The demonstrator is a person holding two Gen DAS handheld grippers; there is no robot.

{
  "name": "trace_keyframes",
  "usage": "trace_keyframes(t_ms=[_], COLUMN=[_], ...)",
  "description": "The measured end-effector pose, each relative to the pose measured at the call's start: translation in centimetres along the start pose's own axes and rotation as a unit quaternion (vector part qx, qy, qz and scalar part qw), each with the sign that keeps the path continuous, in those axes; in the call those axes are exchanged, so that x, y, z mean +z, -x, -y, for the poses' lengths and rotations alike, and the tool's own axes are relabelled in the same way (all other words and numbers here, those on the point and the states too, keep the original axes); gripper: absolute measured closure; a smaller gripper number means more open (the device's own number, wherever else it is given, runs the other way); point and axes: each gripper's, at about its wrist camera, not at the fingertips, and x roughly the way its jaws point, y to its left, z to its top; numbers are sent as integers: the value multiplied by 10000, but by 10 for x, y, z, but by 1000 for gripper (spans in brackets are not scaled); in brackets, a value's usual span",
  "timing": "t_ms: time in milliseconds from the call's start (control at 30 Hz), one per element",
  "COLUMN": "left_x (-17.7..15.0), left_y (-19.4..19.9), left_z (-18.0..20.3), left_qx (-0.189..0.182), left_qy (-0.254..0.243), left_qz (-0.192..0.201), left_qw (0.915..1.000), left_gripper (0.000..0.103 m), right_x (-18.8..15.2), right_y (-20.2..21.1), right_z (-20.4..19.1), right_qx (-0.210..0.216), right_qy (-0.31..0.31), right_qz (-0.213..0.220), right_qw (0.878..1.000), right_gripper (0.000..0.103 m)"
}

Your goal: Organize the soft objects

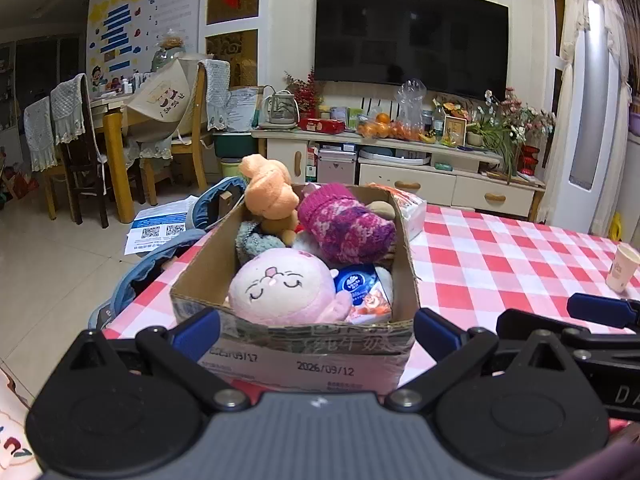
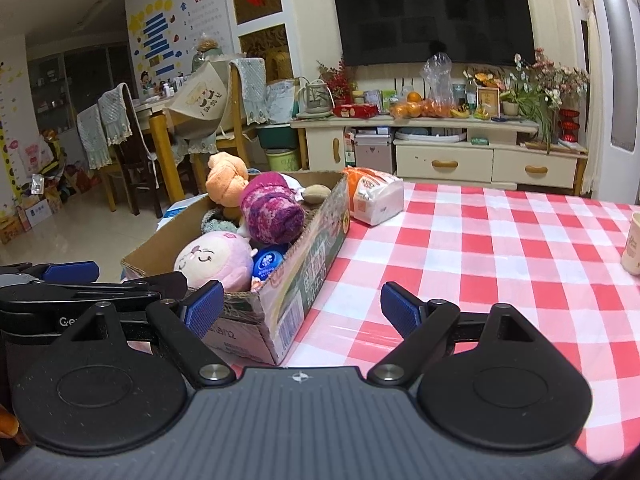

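Cardboard box (image 1: 294, 344) at the table's left edge, on a red-and-white checked cloth (image 1: 500, 256). The box holds a pink plush (image 1: 280, 288) at its near end, an orange plush (image 1: 268, 192) rising above the far left wall, a purple knit item (image 1: 344, 224) at the far right, a grey knit piece (image 1: 250, 240) against the left wall, and a blue-and-white packet (image 1: 356, 284) just beside the pink plush.

Left gripper (image 1: 316, 330): jaws spread wide, empty, straddling the box's near wall, 1 blue pad (image 1: 198, 332) at each near corner. Right gripper (image 2: 302, 308): also spread and empty, low over the cloth, its left pad (image 2: 204, 308) against the box's near right corner. The 2 grippers lie side by side, each visible in the other's view.

A tissue pack (image 2: 376, 198) sits just beyond the box's far right corner. A paper cup (image 1: 622, 268) stands well apart at the table's right. Denim fabric (image 1: 160, 264) hangs beside the box's left wall. Behind: TV (image 1: 408, 36), cabinet (image 1: 400, 160), chairs (image 1: 80, 140).
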Motion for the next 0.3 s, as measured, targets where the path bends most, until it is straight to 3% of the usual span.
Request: trace_keyframes(t_ms=[300], left_x=[2], left_y=[-15], left_z=[25], left_qx=[-4], left_qy=[-183], left_qz=[-112], left_qw=[9998], left_gripper=[1], right_x=[-7], right_y=[-3], right_z=[23], right_qx=[-34], right_qy=[-304], right_qz=[-29], right_qw=[9995], right_gripper=[0])
